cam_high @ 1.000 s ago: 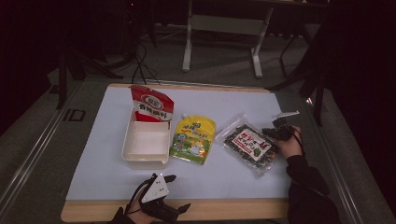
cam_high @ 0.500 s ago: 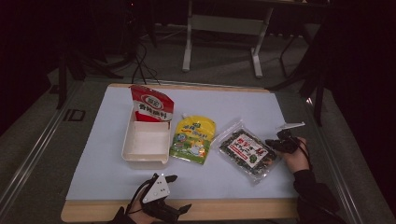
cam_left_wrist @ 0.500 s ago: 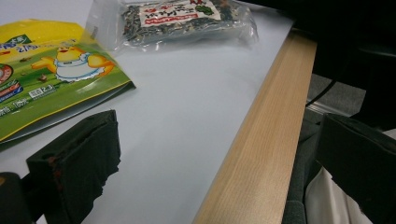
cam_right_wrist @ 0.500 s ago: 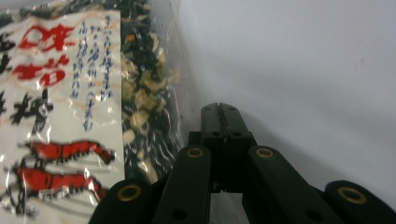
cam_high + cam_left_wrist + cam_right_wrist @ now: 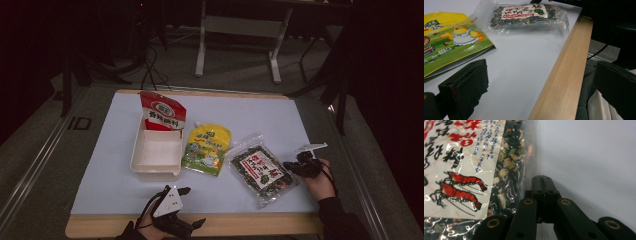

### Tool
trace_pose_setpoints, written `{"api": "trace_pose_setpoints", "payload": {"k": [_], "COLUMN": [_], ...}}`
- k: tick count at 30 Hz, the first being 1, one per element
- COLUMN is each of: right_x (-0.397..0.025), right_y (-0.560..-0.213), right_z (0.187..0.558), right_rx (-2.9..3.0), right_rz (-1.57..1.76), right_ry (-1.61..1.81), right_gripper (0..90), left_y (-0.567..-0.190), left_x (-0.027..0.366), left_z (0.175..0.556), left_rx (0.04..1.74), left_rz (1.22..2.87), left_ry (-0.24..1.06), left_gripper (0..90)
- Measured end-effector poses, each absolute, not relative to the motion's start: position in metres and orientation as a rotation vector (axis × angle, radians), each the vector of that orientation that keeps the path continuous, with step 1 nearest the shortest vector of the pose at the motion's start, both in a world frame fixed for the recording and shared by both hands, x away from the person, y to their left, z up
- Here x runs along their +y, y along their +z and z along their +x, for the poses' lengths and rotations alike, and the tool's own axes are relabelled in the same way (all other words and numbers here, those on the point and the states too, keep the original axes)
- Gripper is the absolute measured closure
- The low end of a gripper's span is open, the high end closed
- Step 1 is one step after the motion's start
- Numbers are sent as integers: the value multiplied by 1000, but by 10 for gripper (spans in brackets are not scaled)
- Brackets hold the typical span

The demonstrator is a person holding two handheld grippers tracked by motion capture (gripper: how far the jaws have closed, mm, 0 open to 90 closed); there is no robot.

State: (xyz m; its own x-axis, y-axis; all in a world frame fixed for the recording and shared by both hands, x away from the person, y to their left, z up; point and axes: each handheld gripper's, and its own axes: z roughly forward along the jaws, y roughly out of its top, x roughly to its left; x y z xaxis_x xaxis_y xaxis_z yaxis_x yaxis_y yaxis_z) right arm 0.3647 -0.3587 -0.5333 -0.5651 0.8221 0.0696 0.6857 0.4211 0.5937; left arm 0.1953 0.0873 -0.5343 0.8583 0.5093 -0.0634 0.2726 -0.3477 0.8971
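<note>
A clear packet of dried seaweed [image 5: 260,170] with a red-and-white shrimp label lies at the table's right front. My right gripper [image 5: 300,167] sits at its right side. In the right gripper view the jaws [image 5: 543,181] are closed together against the packet's clear edge [image 5: 506,170], seemingly pinching it. My left gripper [image 5: 170,210] rests at the front edge with its jaws wide apart and nothing between them. In the left gripper view, the left gripper [image 5: 541,90] straddles the wooden rim [image 5: 564,75], with the seaweed packet [image 5: 529,15] farther off.
An empty white tray [image 5: 155,173] stands left of centre, a red bag [image 5: 162,112] leaning on its far end. A yellow spouted pouch [image 5: 207,147] lies between tray and packet. White tabletop [image 5: 250,112] lies bare at the back. Dark floor and a metal stand surround the table.
My right gripper has drawn back toward the table's near right edge, and the seaweed packet has slid slightly nearer with it. The left gripper has stayed put.
</note>
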Motion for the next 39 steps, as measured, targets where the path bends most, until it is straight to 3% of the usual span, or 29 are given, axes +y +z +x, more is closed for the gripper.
{"api": "trace_pose_setpoints", "payload": {"k": [18, 27, 39], "right_x": [-340, -336, -317], "right_y": [-530, -509, -494], "right_z": [318, 339, 393], "right_rx": [2599, 2548, 2566], "right_rz": [1198, 1134, 1004], "right_ry": [916, 991, 1034], "right_gripper": [900, 799, 626], "left_y": [-534, -535, -535], "left_x": [85, 84, 84], "left_z": [198, 198, 198], "left_rx": [558, 563, 566], "left_rz": [1958, 1958, 1961], "left_ry": [272, 269, 271], "left_gripper": [18, 18, 17]}}
